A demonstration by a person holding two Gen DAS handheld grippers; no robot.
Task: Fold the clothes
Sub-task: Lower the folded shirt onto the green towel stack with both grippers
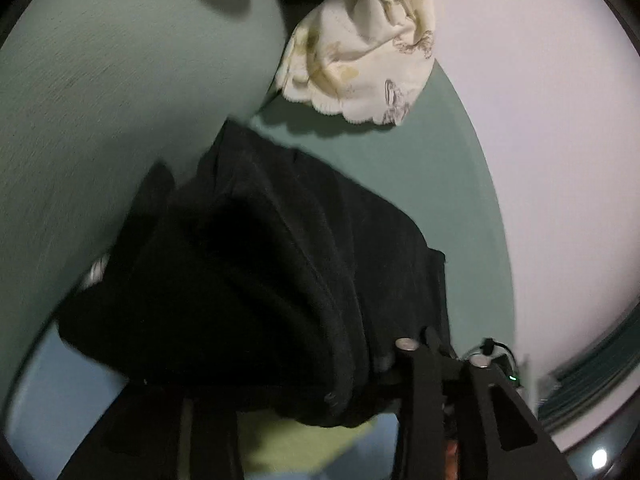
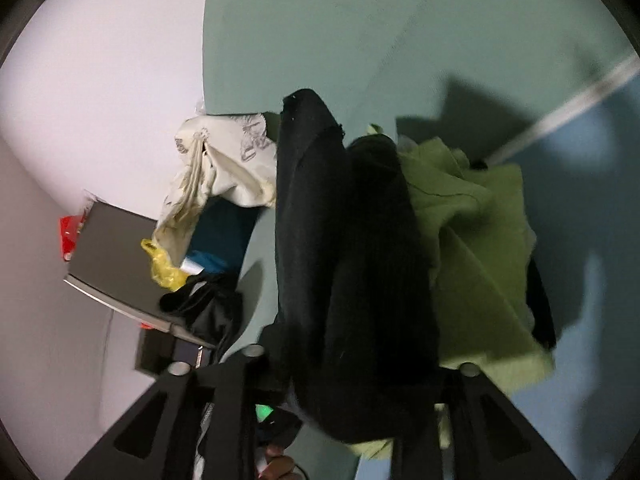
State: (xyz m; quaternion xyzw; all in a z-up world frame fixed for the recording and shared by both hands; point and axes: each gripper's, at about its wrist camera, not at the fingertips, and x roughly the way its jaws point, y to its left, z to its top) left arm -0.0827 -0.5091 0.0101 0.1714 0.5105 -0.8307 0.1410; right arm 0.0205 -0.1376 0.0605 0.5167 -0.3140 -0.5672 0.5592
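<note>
Right wrist: one black garment (image 2: pixel 352 264), one green garment (image 2: pixel 480 248)

Both fisheye views are dim and soft, ringed by a dark circular border where straight lines bend into curves. In the left wrist view, the pale wall (image 1: pixel 540 100) is the brightest area, washed out to a faint lilac. A small round glare spot (image 1: pixel 599 459) shines at the lower right edge. The black garment (image 1: pixel 260 260) is so dark that its folds barely show, and its left edge smears with motion blur. The cream cloth (image 1: pixel 360 60) casts a soft shadow just below it. In the right wrist view, a broad dark shadow (image 2: pixel 480 120) falls across the green surface (image 2: pixel 320 20), and the green garment (image 2: pixel 480 232) looks slightly blurred.
</note>
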